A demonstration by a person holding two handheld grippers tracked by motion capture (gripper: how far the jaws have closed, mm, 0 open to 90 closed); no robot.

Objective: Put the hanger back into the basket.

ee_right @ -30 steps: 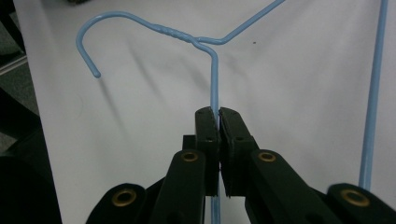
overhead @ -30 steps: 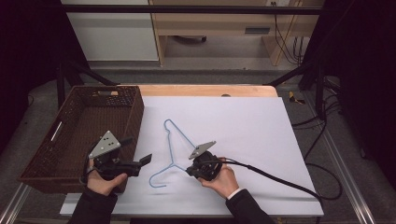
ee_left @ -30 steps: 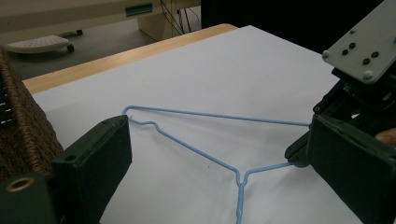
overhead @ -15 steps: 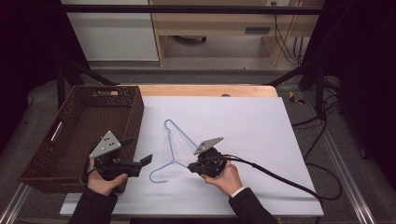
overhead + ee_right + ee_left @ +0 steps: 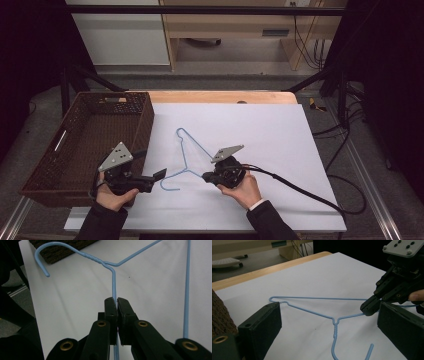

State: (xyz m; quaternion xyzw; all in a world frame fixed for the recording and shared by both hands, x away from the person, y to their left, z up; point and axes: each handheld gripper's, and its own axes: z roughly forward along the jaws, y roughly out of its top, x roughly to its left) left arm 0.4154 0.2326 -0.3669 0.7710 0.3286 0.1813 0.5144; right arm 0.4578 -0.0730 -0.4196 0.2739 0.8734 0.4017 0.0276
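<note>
jaws of r gripper (image 5: 117, 301) pinch hanger (image 5: 113, 280) wire, seen close.

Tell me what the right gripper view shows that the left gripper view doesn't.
Right gripper view: the right gripper seen along its own jaws, shut on one arm of the blue hanger, with the tip of the hook in full.

Left gripper view: the left gripper with jaws wide apart and nothing between them, the hanger's far corner, the table's wooden edge, and the grey plate on the right gripper.

Both: the hanger's twisted neck lying on the white sheet, and a bit of the brown basket.
</note>
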